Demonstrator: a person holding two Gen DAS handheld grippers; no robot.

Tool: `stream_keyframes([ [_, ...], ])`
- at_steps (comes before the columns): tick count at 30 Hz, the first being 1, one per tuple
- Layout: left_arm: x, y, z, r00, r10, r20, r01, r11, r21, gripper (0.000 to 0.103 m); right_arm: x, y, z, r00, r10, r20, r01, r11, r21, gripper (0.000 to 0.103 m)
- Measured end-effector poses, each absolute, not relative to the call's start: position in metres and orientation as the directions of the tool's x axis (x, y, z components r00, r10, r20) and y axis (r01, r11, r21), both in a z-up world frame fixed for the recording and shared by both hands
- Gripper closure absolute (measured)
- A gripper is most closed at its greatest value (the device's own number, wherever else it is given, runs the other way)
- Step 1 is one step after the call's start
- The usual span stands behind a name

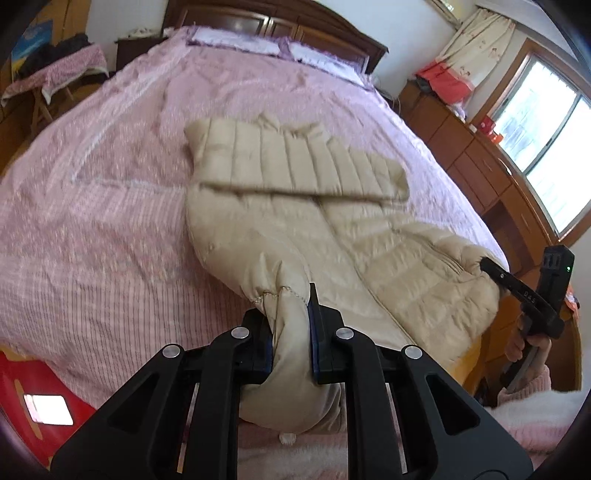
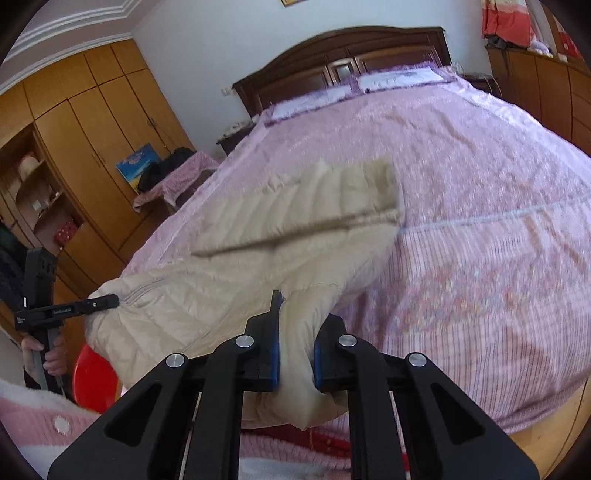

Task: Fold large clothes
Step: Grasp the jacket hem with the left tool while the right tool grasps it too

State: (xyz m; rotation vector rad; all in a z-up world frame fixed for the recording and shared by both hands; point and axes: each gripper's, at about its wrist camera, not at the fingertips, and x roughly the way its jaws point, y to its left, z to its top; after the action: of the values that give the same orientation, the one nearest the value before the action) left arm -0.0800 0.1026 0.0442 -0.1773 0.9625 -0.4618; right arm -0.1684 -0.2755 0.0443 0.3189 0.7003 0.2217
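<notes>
A beige quilted down jacket (image 1: 295, 206) lies on the pink bed, with a sleeve folded across its upper body. My left gripper (image 1: 290, 332) is shut on the jacket's bottom hem at one corner and holds it lifted near the bed's foot. My right gripper (image 2: 295, 347) is shut on the other hem corner of the jacket (image 2: 280, 236). The right gripper also shows in the left wrist view (image 1: 484, 264), pinching the jacket's edge. The left gripper shows in the right wrist view (image 2: 112, 300) at the far left.
The bed (image 1: 110, 184) has a pink patterned cover and a dark wooden headboard (image 1: 280, 22). A wooden dresser (image 1: 480, 162) stands under a window. A wardrobe (image 2: 92, 122) is on the other side. A red stool (image 2: 92, 376) stands by the bed's foot.
</notes>
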Motion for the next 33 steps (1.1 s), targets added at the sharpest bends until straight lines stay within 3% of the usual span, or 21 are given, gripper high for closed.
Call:
stream_keyframes([
  [12,-0.002,0.085,0.088,0.636,-0.384,-0.67,0.266,0.923,-0.277,0.09,-0.088,-0.289,0.073,0.825,0.178,-0.537,-0.04,0.965,0.259,0.089],
  [18,0.054,0.069,0.092,0.68,-0.291,-0.673,0.21,0.957,-0.201,0.089,-0.027,-0.29,0.073,0.853,0.088,-0.514,0.014,0.982,0.191,0.089],
  [33,0.167,0.042,-0.001,0.624,-0.173,-0.762,0.115,0.985,-0.129,0.086,0.071,-0.297,-0.012,0.761,-0.032,-0.648,0.147,0.981,0.123,0.086],
])
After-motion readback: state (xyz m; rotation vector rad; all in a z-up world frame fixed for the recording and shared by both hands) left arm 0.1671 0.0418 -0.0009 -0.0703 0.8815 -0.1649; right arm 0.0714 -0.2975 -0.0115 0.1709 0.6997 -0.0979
